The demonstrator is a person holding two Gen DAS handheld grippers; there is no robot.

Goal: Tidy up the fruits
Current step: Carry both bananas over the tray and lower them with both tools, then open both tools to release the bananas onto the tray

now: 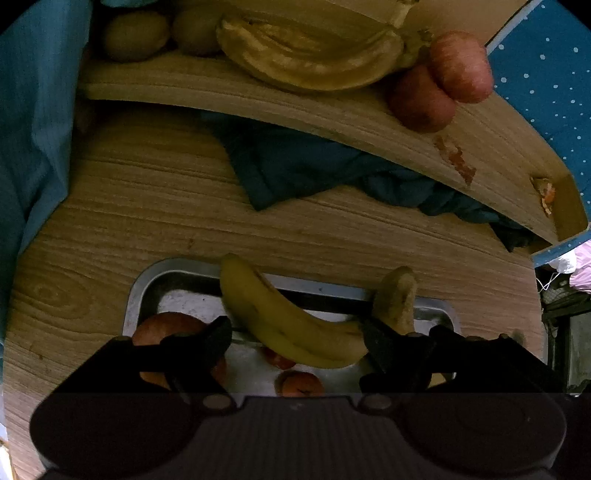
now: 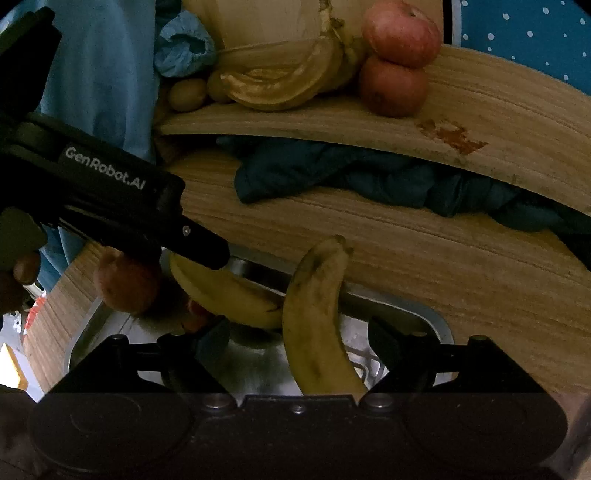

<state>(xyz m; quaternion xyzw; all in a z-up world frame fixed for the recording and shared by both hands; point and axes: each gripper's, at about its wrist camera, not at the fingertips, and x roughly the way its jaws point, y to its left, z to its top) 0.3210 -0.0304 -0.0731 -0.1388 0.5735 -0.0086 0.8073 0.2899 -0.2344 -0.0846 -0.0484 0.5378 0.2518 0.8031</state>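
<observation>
Left gripper (image 1: 295, 332): jaws held wide apart over the tray; a yellow banana (image 1: 280, 321) is seen between the fingers, contact cannot be told.
Right gripper (image 2: 299, 332): jaws spread wide; a spotted banana (image 2: 317, 317) is seen between them, no finger seen touching it.
Tray (image 1: 147, 280): metal, set at 6 o'clock on the table (image 1: 129, 203).
Tray contents: both bananas, an apple (image 1: 166, 328) at 8 o'clock, an orange (image 1: 299, 384) at 6 o'clock.
Board (image 1: 332, 114): raised at 12 o'clock; banana peel (image 1: 314, 55), two apples (image 1: 443, 81) and two kiwis (image 1: 136, 35) are carried on it.
Cloth (image 1: 314, 166): dark blue, tucked under the board.
</observation>
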